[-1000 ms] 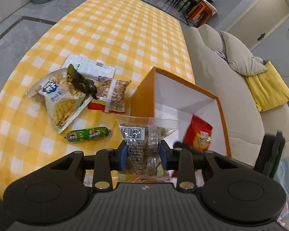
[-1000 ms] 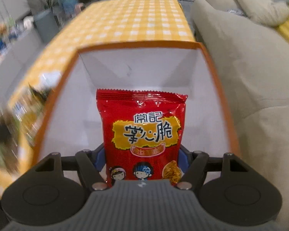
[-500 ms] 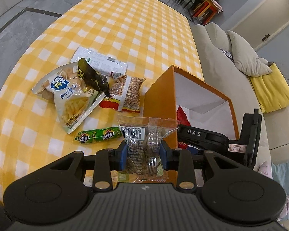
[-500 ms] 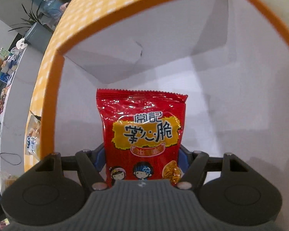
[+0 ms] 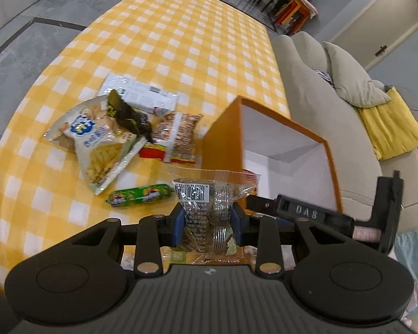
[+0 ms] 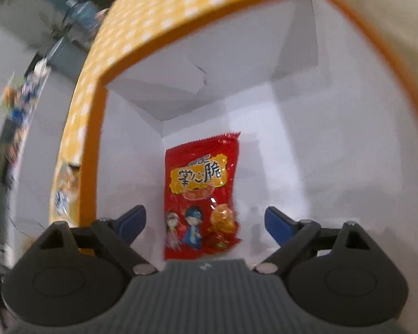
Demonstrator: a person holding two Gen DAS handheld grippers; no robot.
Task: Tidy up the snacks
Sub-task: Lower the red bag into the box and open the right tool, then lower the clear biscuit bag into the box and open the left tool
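An orange box (image 5: 223, 144) with white inner walls stands on the yellow checked table. In the right wrist view a red snack bag (image 6: 202, 197) lies free inside the orange box (image 6: 94, 139), between the spread blue pads of my right gripper (image 6: 204, 220), whose jaws are opening and do not touch it. My left gripper (image 5: 207, 224) is shut on a clear packet of snacks (image 5: 209, 208), held just left of the box. The right gripper's black body (image 5: 301, 211) reaches over the box's near rim.
Loose snacks lie left of the box: a green sausage stick (image 5: 138, 196), a pale chip bag (image 5: 97, 144), a dark packet (image 5: 128, 115), a peanut bag (image 5: 175, 139) and a white packet (image 5: 142, 93). A beige sofa (image 5: 334, 117) with a yellow cushion runs along the right.
My right gripper dipped into the box, rolled, and spread its jaws; the red bag dropped out of the grip and lies inside. The left gripper kept its packet and barely moved.
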